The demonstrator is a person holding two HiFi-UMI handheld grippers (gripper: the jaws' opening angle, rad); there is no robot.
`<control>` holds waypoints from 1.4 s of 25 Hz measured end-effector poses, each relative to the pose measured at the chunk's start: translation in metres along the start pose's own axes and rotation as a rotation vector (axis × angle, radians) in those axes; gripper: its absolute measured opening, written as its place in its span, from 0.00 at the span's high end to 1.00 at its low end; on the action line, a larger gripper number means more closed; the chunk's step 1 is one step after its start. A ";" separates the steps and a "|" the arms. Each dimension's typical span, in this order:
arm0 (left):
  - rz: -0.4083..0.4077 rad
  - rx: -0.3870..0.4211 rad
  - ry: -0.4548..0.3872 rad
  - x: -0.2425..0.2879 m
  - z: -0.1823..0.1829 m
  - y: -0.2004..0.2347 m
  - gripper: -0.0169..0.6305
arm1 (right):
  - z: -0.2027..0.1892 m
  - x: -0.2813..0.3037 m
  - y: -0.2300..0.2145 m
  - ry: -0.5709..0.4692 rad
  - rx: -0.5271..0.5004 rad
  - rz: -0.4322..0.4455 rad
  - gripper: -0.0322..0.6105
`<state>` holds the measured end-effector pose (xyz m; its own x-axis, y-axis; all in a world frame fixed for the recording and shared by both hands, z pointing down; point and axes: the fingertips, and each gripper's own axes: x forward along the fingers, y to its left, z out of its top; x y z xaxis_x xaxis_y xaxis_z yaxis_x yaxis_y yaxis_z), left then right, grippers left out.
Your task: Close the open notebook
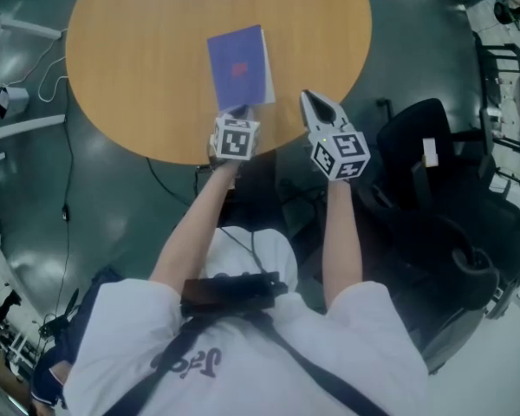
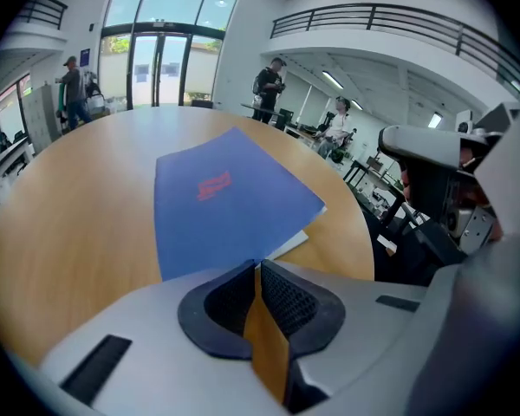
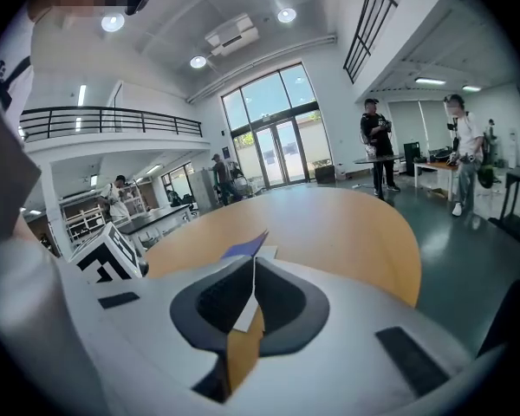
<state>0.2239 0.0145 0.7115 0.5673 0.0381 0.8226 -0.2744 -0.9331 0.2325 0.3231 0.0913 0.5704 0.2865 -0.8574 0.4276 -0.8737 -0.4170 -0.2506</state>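
A blue notebook with a red mark on its cover lies on the round wooden table, cover side up. In the left gripper view the blue cover fills the middle, with white pages showing under its right edge. My left gripper is shut with nothing between its jaws, its tips at the notebook's near edge. My right gripper is also shut and empty, just right of the notebook near the table's front edge. From its view the notebook shows edge-on past the tips.
A black office chair stands right of me, close to the table's rim. A white box with cables lies on the floor at left. Several people stand far off in the hall beyond the table.
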 end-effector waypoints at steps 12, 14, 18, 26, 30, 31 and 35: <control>-0.032 0.062 0.043 -0.006 -0.021 -0.006 0.95 | -0.008 -0.020 0.026 -0.040 0.100 -0.037 0.90; -0.039 0.079 0.039 -0.012 -0.020 -0.008 0.95 | -0.002 -0.018 0.038 -0.053 0.082 -0.023 0.90; -0.074 0.026 -0.087 -0.043 0.001 -0.005 0.95 | 0.014 -0.015 0.069 -0.082 0.054 -0.017 0.90; -0.081 -0.024 -0.531 -0.175 0.087 0.019 0.95 | 0.086 -0.032 0.132 -0.226 -0.068 -0.044 0.91; -0.038 0.020 -0.708 -0.245 0.119 0.031 0.95 | 0.133 -0.047 0.162 -0.317 -0.124 -0.051 0.91; -0.026 0.038 -0.746 -0.260 0.125 0.032 0.95 | 0.144 -0.051 0.170 -0.341 -0.136 -0.049 0.91; -0.014 0.099 -0.880 -0.313 0.146 0.030 0.95 | 0.181 -0.067 0.198 -0.429 -0.200 -0.049 0.92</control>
<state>0.1512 -0.0776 0.3848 0.9730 -0.2012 0.1132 -0.2177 -0.9629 0.1597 0.2015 0.0117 0.3348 0.4292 -0.9028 0.0273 -0.9015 -0.4301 -0.0486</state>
